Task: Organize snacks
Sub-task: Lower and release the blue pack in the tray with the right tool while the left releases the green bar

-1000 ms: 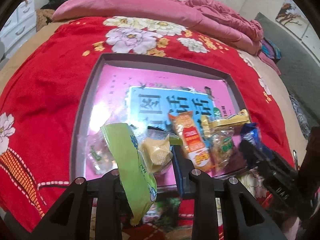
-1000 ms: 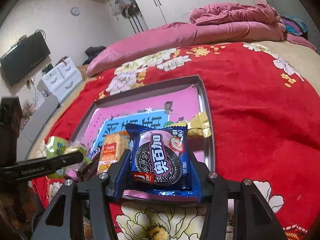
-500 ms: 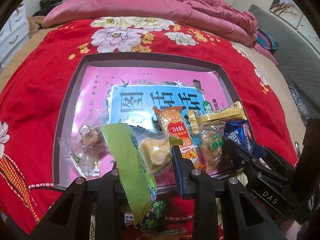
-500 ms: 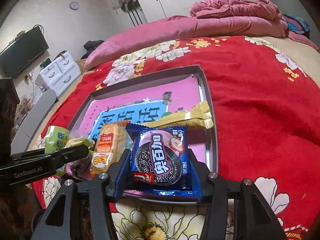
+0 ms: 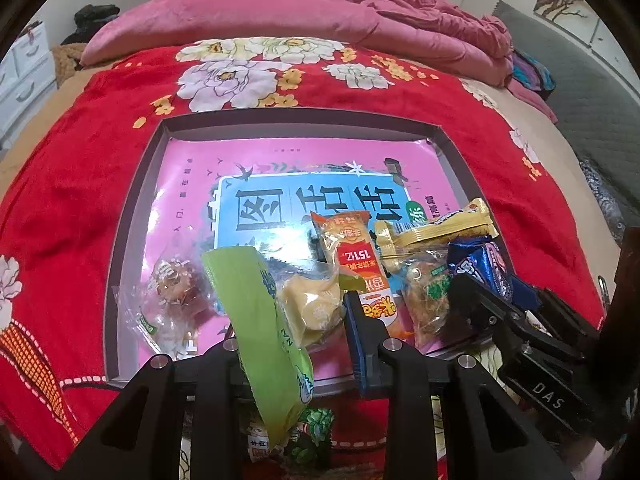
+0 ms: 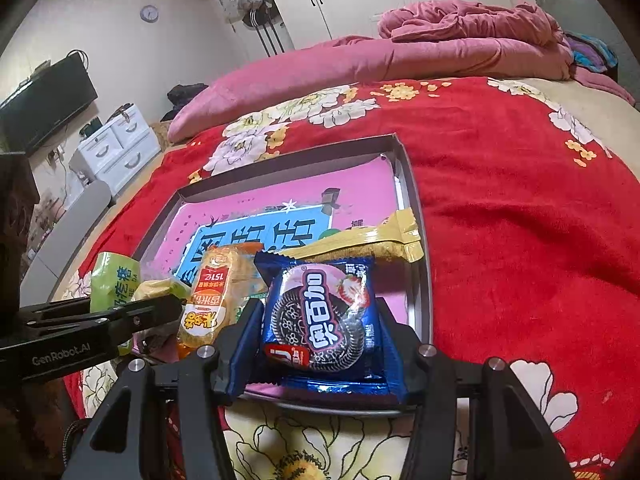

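Observation:
A shallow grey box (image 5: 132, 200) with a pink and blue liner lies on the red bedspread. My left gripper (image 5: 292, 316) is shut on a green snack packet (image 5: 260, 320) with a yellow pastry, held over the box's near edge. My right gripper (image 6: 320, 328) is shut on a blue cookie packet (image 6: 320, 312) over the box's near right corner (image 6: 420, 320). In the box lie an orange rice-cracker packet (image 5: 356, 256), a gold bar (image 5: 440, 226), a clear pastry packet (image 5: 172, 300) and another clear packet (image 5: 428, 296).
A pink quilt (image 5: 280, 12) is piled at the bed's far end. A white drawer unit (image 6: 116, 148) and a TV (image 6: 44, 108) stand at left. More snack packets (image 5: 292, 436) lie on the bedspread below my left gripper.
Both grippers have shifted slightly forward over the box's near edge, still holding their packets. The snacks in the box have not moved.

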Available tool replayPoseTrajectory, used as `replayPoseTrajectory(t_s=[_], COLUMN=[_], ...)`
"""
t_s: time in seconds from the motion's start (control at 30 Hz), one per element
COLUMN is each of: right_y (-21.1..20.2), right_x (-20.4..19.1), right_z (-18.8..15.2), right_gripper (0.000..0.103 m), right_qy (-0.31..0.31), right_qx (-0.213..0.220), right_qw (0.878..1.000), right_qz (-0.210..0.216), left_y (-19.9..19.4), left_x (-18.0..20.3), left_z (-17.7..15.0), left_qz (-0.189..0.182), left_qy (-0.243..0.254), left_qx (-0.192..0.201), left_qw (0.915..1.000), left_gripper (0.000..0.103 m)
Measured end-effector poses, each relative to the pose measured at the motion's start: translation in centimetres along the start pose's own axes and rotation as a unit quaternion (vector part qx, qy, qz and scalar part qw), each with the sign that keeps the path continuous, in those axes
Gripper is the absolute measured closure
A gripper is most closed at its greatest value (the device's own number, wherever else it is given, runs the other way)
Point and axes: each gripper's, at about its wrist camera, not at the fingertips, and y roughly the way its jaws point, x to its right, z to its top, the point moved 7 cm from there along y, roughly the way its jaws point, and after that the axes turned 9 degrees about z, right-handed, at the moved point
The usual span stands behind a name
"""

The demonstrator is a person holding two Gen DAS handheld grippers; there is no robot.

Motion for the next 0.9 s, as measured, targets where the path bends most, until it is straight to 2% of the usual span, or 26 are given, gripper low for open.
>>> replayPoseTrajectory(t_s=[0.43, 0.9], right_y=[0.05, -0.19], right_x=[0.15, 0.11], right_z=[0.17, 0.31], right_gripper=[0.047, 0.041], right_qy=[-0.002, -0.011], right_qx=[0.0, -0.002], right_qw=[1.0, 1.0], right_qz=[-0.005, -0.021], left_y=[-0.01, 0.36], left_x=[-0.28, -0.48], left_z=[-0.06, -0.35], left_qz=[-0.008, -0.003], left_qy=[-0.009, -0.009], left_qx=[0.001, -0.003], left_qw=[0.9999, 1.0], left_gripper=[0.071, 0.07])
